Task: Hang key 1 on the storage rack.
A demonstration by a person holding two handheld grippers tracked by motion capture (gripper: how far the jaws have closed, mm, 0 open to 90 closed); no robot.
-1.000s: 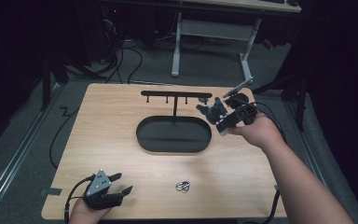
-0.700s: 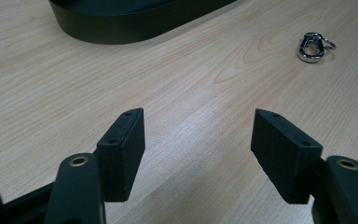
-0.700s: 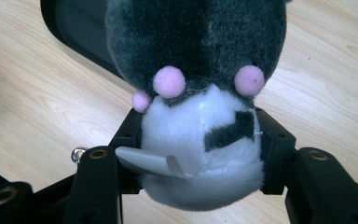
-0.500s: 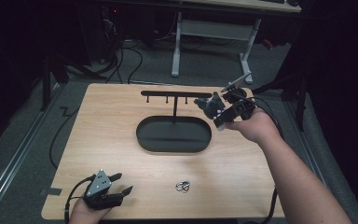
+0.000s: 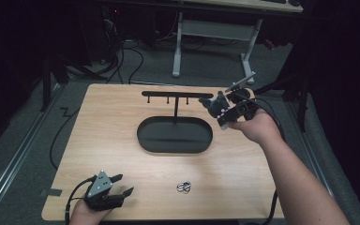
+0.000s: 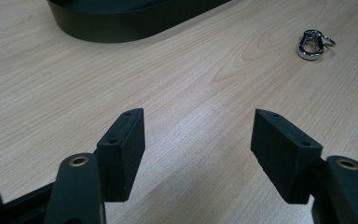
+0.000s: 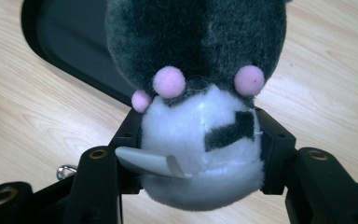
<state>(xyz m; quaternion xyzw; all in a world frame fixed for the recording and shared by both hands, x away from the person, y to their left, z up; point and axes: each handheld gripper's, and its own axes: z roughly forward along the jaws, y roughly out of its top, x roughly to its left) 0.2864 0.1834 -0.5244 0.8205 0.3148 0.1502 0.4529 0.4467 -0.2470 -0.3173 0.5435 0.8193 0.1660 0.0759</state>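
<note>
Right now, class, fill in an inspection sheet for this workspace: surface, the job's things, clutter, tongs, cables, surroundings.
Surface: light wooden table, no spills seen.
Job's things: grey and white plush toy with pink dots, held above the table beside the black hook stand; the stand's black oval tray holds nothing.
Clutter: metal key ring clip lying loose near the front edge.
Tongs: right tongs clamped on the plush toy; left tongs open, nothing between them, low over the table.
Cables: black cable hangs off the table's left side.
Surroundings: dark room, a white desk frame behind.
</note>
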